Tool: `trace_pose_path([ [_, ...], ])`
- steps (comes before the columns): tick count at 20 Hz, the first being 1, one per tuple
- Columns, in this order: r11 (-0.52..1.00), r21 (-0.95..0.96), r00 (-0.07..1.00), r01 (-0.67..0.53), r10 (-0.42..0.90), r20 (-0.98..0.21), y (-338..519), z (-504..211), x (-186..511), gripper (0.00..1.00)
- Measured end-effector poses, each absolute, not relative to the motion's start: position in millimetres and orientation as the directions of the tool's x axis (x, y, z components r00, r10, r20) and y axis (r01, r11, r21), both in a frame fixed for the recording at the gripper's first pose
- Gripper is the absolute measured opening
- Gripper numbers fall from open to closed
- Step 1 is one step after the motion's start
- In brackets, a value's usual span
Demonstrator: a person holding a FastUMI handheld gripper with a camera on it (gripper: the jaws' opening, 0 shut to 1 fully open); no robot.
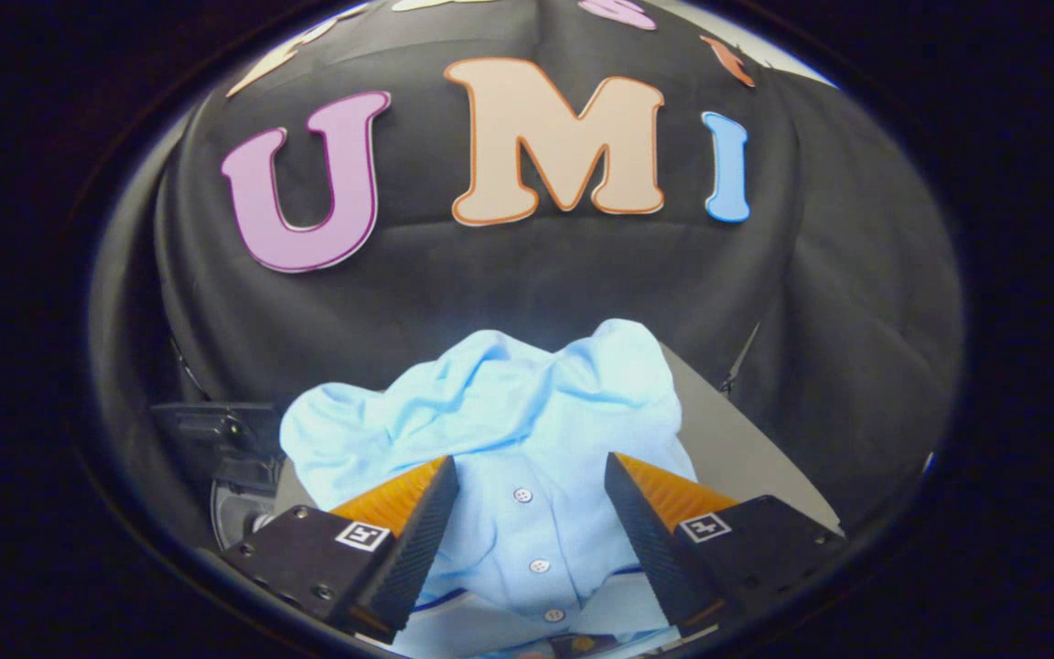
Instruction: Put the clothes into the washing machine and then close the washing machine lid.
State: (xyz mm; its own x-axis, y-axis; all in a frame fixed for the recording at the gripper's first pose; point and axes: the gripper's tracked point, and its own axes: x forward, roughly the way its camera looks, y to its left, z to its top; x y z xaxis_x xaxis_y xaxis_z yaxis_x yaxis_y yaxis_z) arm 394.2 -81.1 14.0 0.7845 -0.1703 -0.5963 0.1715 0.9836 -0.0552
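A light blue shirt (500, 412) lies crumpled on a grey surface (747, 458), its button strip with white buttons running between my fingers. My gripper (532, 476) hangs just over the shirt with its jaws wide apart, one finger on each side of the button strip, and neither finger presses the cloth. To the left of the shirt and beyond the left finger I see a dark machine part with a round rim (230, 508), most of it hidden by the shirt and the finger.
The black booth cloth (527, 284) hangs close behind the shirt and wraps round both sides. The grey surface slopes away to the right of the shirt and ends in a straight edge near the right finger.
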Motion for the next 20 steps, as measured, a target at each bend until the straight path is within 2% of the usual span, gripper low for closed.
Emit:
trace_pose_path([
  [1,0.985,-0.045,0.752,0.164,-0.155,-0.641,-80.9,9.1,384.7,0.97],
  [2,0.985,-0.031,0.79,0.171,-0.155,-0.593,-84.7,14.0,399.3,0.88],
  [3,0.981,-0.03,0.76,0.19,-0.167,-0.628,-86.4,6.9,393.8,0.79],
  [6,0.973,-0.034,0.754,0.227,-0.198,-0.626,-90.4,7.9,398.5,0.51],
  [10,0.974,0.09,0.787,0.209,-0.113,-0.606,-82.5,11.4,393.3,0.14],
  [13,0.969,0.176,0.817,0.175,-0.043,-0.575,-70.9,16.4,380.8,0.06],
  [15,0.985,0.127,0.822,0.119,-0.026,-0.569,-65.3,16.6,370.2,0.02],
  [17,0.989,0.106,0.827,0.102,-0.025,-0.562,-58.6,21.6,370.5,0.02],
  [20,0.99,0.137,0.854,0.018,0.056,-0.517,-38.9,61.1,378.1,0.02],
])
